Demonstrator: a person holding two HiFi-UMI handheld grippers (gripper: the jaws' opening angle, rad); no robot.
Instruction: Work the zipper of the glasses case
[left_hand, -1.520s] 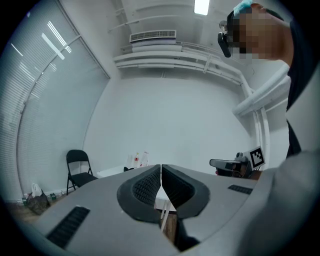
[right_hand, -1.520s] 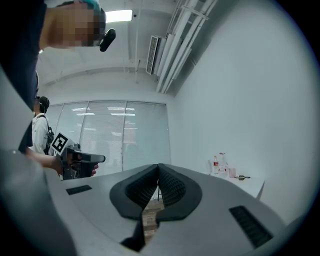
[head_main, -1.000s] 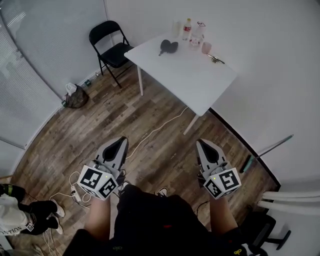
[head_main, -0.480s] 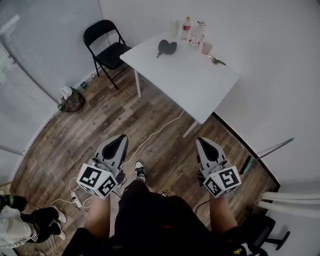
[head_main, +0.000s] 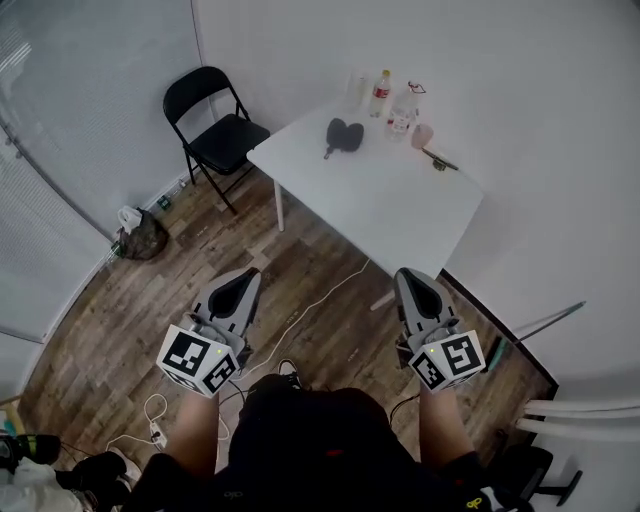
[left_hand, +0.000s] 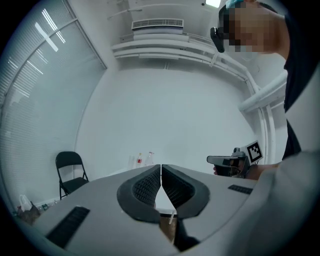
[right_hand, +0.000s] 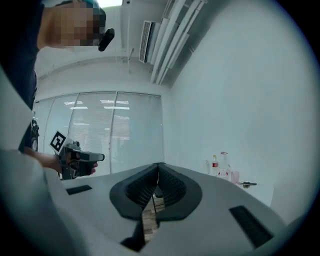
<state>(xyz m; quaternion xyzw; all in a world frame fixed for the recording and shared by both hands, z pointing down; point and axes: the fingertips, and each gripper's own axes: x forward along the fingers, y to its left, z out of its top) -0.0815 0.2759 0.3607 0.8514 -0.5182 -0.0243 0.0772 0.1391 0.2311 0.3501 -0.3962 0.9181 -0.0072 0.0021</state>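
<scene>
Head view: we've stepped toward table (head_main: 400, 215); glasses case (head_main: 343, 135) still well ahead. Left gripper (head_main: 247, 276), right gripper (head_main: 411, 277) jaws together, nothing held. Zipper untouched.

White table (head_main: 400, 215) far centre-right, against wall. On its far end: red-label bottle (head_main: 381, 92), clear bottle (head_main: 403, 112) just right of it, pink cup (head_main: 423, 136) beside that, small dark item (head_main: 439, 160) near right edge. Black folding chair (head_main: 215, 120) left of table, empty seat. Dark bag (head_main: 141, 235) on wood floor (head_main: 200, 290), far left, by blinds (head_main: 40, 200). White cable (head_main: 315, 292) trails across floor from under table. White power strip (head_main: 157, 434) near left. Long pole (head_main: 548, 320) low by right wall. Air-conditioning unit (left_hand: 157, 24) high on far wall.
</scene>
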